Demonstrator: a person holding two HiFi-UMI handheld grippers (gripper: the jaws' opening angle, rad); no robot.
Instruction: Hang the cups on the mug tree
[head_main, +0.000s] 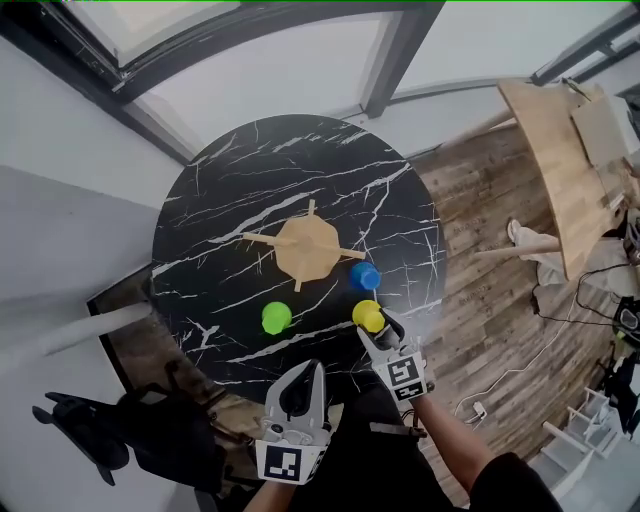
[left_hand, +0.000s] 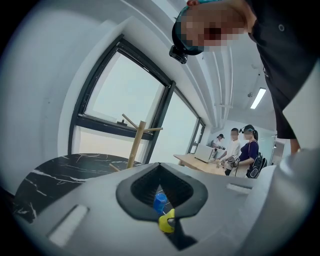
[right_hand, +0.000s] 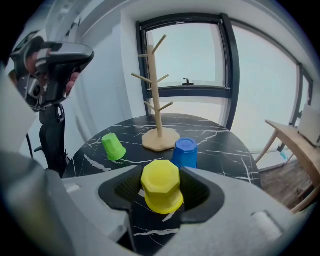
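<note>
Your right gripper (right_hand: 161, 196) holds its fingers released astride the inverted yellow cup (right_hand: 161, 182), standing axis-upright on the table (right_hand: 225, 145) with the mug tree (right_hand: 155, 90) beyond it, while your left gripper (left_hand: 161, 192), fingers clenched empty, hangs farther off.

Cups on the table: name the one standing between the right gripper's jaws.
The yellow cup: it alone stands, upside down, between the jaws of the right gripper. The blue cup is just beyond it; the green cup sits apart, farther left.
</note>
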